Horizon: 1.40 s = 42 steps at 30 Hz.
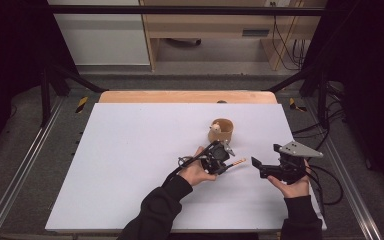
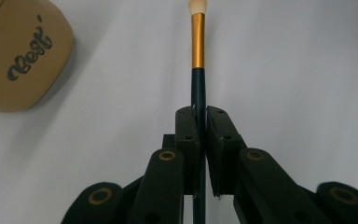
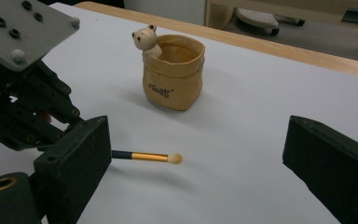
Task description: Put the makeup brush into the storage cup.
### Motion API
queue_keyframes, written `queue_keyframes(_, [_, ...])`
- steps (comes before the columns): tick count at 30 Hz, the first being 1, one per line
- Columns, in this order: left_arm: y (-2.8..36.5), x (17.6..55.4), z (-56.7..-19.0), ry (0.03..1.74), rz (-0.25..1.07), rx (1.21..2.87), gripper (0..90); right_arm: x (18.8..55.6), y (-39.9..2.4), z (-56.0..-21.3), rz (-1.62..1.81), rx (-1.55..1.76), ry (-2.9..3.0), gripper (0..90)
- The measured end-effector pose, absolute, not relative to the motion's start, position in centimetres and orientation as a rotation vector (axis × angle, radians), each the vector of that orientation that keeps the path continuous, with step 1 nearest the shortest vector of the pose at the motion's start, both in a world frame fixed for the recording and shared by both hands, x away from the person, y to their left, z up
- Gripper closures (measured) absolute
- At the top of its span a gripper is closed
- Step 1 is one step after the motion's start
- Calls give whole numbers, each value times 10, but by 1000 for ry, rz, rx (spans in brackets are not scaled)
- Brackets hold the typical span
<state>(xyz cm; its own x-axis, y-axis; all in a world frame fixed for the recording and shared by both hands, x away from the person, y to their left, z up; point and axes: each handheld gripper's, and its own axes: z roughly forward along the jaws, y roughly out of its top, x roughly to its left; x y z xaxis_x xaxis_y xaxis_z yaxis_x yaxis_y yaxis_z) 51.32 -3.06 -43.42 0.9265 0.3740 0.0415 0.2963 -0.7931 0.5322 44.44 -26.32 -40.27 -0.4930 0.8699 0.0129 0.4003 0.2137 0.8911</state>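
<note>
A small brush (image 2: 198, 56) with a dark handle, gold ferrule and pale tip sticks out from my left gripper (image 2: 202, 116), which is shut on its handle. From above, the left gripper (image 1: 219, 157) is near the table's middle and the brush (image 1: 238, 162) points right, just above the white surface. The brush (image 3: 151, 157) also shows in the right gripper view. A tan bag-shaped pot (image 1: 221, 130) with a small bear figure on its rim stands just beyond the left gripper; it is upright (image 3: 173, 77). My right gripper (image 1: 258, 167) is open, to the right of the brush tip, holding nothing.
A white sheet (image 1: 130, 150) covers the table, with a wooden edge (image 1: 180, 96) at the far side. Black frame rails and cables (image 1: 325, 130) run along the right side. Wide free room lies to the left of the hands.
</note>
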Motion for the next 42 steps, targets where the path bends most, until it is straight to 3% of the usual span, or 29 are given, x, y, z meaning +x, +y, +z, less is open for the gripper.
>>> queue_keyframes(23, [19, 501, -419, 602, 269, 2374, 832, 445, -253, -405, 1259, 1165, 2028, 91])
queue_keyframes(42, [88, 479, -411, 751, 374, 2148, 832, 447, -241, -407, 1326, 1177, 2038, 95])
